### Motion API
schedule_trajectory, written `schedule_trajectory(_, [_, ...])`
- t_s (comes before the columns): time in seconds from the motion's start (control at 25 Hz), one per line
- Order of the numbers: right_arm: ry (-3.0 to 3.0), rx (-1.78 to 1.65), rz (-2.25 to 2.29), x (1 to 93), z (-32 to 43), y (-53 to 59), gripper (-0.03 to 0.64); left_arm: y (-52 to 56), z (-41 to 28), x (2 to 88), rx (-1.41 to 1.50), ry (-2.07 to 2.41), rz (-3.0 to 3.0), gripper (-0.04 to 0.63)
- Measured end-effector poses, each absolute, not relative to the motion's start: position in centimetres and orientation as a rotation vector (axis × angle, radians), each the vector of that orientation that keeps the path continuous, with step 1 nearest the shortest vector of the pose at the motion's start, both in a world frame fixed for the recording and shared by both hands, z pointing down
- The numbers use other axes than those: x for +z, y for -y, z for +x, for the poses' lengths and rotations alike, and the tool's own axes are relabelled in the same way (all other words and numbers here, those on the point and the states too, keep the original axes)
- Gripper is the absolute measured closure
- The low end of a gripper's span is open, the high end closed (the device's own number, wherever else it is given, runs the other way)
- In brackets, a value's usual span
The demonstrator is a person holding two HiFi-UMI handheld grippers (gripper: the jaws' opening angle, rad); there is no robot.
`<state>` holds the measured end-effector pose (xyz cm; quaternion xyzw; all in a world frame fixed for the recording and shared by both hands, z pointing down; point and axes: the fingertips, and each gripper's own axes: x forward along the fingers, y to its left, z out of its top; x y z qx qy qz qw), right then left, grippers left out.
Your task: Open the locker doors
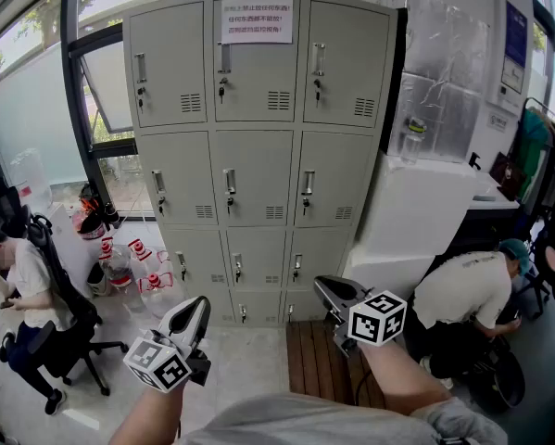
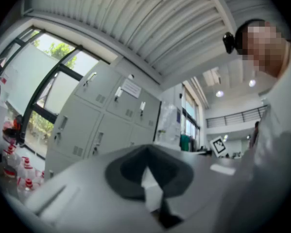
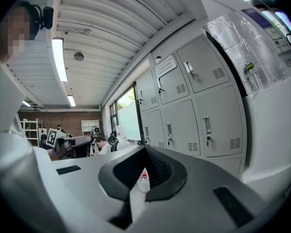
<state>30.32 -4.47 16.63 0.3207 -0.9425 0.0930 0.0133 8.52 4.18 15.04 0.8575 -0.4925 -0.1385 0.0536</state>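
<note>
A grey locker cabinet (image 1: 258,156) stands ahead, three doors wide, and every door I can see is closed, each with a handle and a key. A paper notice (image 1: 257,21) is stuck on the top middle door. Both grippers are held low, well short of the cabinet. My left gripper (image 1: 195,311) is shut and holds nothing. My right gripper (image 1: 329,291) is shut and empty too. The lockers (image 2: 101,125) show beyond the joined jaws of the left gripper (image 2: 147,178) in the left gripper view. In the right gripper view the lockers (image 3: 194,110) rise to the right of the right gripper (image 3: 144,171).
Several water bottles (image 1: 133,267) stand on the floor left of the cabinet. A seated person (image 1: 22,295) is at far left. Another person (image 1: 467,290) crouches at right beside a white unit (image 1: 416,221). A wooden mat (image 1: 319,360) lies before the cabinet.
</note>
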Motion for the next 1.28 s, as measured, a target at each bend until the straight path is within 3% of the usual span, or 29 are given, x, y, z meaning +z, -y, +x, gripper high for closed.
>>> schedule_trajectory(0.72, [2.913,0.366,0.919,18.1,29.5,7.5,0.612,-1.6,9.3,15.5,-0.417,1.470,2.595,0.591])
schedule_trajectory(1.28, [2.936,0.219,1.056,16.7,17.6,20.3,0.612,12.5,-3.1,15.5,-0.473,1.331,2.706,0.591])
